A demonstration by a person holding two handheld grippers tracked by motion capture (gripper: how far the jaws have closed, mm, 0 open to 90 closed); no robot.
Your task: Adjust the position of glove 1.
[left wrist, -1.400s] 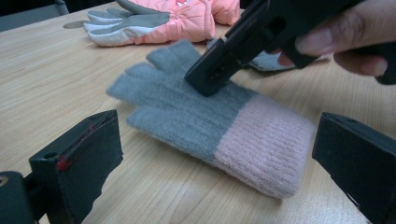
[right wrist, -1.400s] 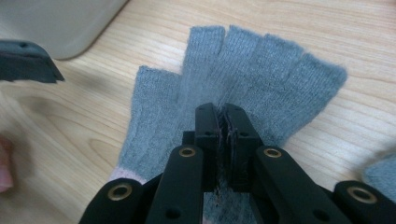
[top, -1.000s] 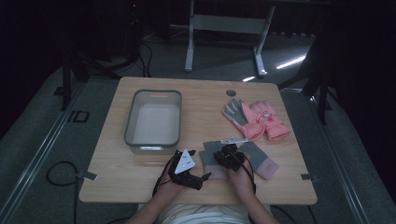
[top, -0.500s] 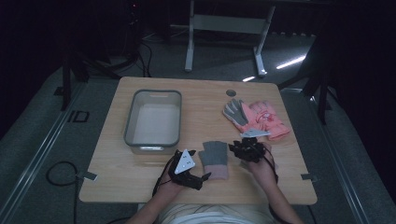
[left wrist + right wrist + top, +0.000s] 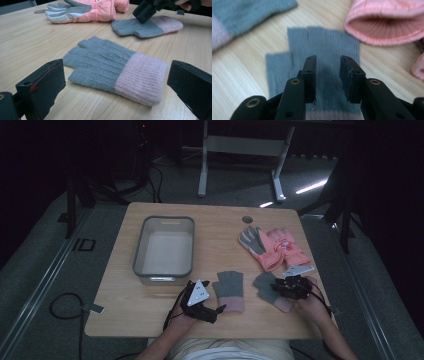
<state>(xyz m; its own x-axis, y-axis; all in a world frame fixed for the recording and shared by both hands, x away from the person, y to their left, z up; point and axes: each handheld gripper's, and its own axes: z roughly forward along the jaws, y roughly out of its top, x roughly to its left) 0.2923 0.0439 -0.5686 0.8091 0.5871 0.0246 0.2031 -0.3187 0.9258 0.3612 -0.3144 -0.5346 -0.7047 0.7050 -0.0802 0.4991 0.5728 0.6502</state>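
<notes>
The right gripper (image 5: 283,287) sits in the lower right of the high view, directly over a grey knit glove (image 5: 267,289) with a pink cuff. In the right gripper view its jaws stand a narrow gap apart above the glove's palm, having just been opening, with nothing pinched between them. That glove (image 5: 322,57) lies flat on the wooden table (image 5: 120,285), its long axis running up the frame, fingers toward the top and cuff toward the bottom edge. In the high view it lies tilted, fingers toward the upper left and cuff toward the lower right. Left of it, at lower centre, the second grey glove (image 5: 229,290) lies with its fingers toward the far table edge and its pink cuff toward the person. The left gripper (image 5: 209,311) rests just left of that cuff, and in the left gripper view its jaws are spread wide with the glove (image 5: 112,68) lying beyond them, untouched. Further out, a pair of pink ski gloves (image 5: 272,245) lies in the upper right, fingers toward the upper left, and a grey bin (image 5: 138,251) stands at centre left.
</notes>
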